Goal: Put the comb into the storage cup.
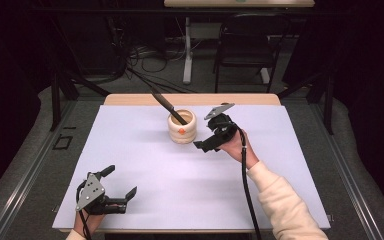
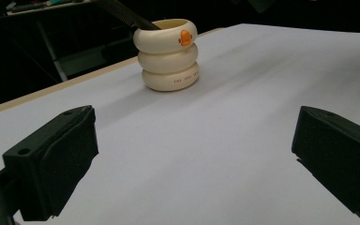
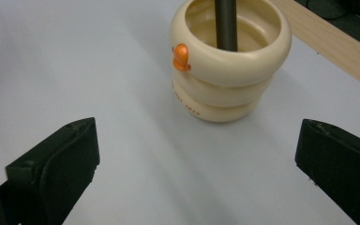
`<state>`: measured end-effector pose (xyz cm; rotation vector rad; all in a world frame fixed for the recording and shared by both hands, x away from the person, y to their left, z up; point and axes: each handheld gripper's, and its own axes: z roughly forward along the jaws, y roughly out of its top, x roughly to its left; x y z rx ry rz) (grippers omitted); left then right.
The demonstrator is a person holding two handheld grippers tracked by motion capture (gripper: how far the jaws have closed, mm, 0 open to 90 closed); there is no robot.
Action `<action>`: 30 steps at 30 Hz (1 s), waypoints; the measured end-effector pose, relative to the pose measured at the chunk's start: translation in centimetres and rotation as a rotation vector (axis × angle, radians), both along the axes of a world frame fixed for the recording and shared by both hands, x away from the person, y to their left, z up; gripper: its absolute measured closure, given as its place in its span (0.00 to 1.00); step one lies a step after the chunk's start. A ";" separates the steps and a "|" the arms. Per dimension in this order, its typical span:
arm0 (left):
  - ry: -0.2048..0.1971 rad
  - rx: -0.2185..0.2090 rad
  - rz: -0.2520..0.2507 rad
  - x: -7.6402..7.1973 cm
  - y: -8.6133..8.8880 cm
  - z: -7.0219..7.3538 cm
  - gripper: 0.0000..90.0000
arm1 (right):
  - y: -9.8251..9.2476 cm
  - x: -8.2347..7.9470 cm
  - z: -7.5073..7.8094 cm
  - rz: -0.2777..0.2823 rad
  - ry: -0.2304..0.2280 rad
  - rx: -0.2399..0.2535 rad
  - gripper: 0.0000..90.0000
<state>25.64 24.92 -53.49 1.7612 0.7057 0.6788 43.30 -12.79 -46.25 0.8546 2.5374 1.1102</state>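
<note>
High view: cream ringed holder [image 1: 182, 127] with dark tool [image 1: 169, 106] stands near the table's [image 1: 130, 160] far edge, right gripper [image 1: 206, 141] wide open, empty, just beside it.

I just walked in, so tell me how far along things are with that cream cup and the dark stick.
Done: the dark stick already stands in the cream ringed cup, leaning on its rim. In hand: nothing; the right gripper sits open beside the cup, jaws empty, and the left gripper rests open near the table's front edge. What's left isn't clear.
</note>
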 end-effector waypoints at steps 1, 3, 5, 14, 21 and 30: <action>0.000 0.000 0.000 0.0 0.0 0.0 0.00 | -0.2 -0.3 -0.1 0.000 0.006 0.003 0.00; 0.000 0.000 0.000 0.0 0.0 0.0 0.00 | -0.5 -0.7 -0.3 -0.003 0.009 -0.003 0.00; 0.001 0.003 -0.002 0.0 -0.1 0.0 0.00 | -0.9 -1.2 -0.6 -0.003 0.018 -0.008 0.00; 0.004 0.000 0.000 0.0 -0.1 -0.1 0.00 | -2.8 -2.6 -1.1 -0.021 0.021 0.004 0.00; 0.000 0.002 0.000 -0.1 -0.1 0.0 0.00 | -3.3 -3.9 -1.5 -0.013 0.025 -0.007 0.00; 0.002 0.004 0.000 0.0 0.0 0.0 0.00 | -3.5 -5.1 -2.3 0.000 0.043 -0.023 0.00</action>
